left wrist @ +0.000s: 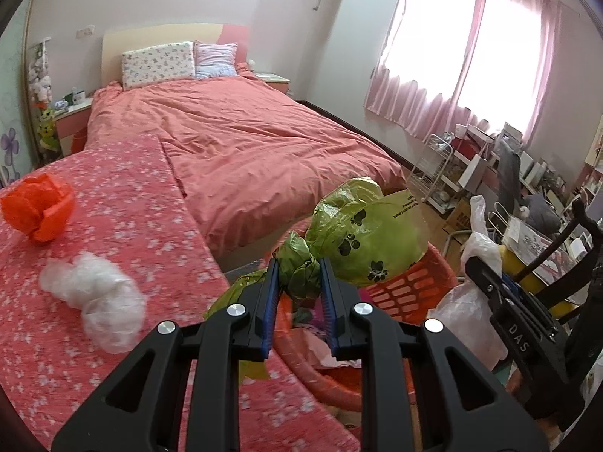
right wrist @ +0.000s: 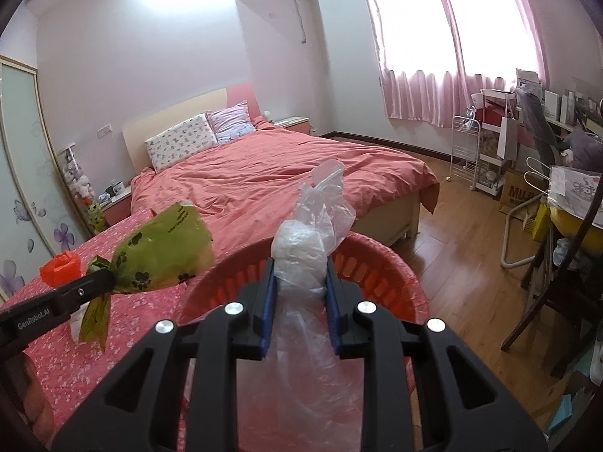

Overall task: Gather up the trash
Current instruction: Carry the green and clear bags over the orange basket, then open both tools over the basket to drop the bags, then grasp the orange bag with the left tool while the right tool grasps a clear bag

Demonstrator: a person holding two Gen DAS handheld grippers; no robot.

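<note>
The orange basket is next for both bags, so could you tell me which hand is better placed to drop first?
Right, probably: the right gripper holds the clear plastic bag above the orange basket; the green bag hangs beside its rim.

Both tools are matt black plastic with triangular cut-outs in the arms and round silver screws at the joints. The left gripper (left wrist: 299,275) has blue ribbed fingers (left wrist: 272,293) — the right gripper (right wrist: 299,275) too. White letters on the sides: "GenRobot.AI" and "DAS".

Basket (right wrist: 377,263) right of table (right wrist: 124,324), before bed (right wrist: 286,180)
</note>
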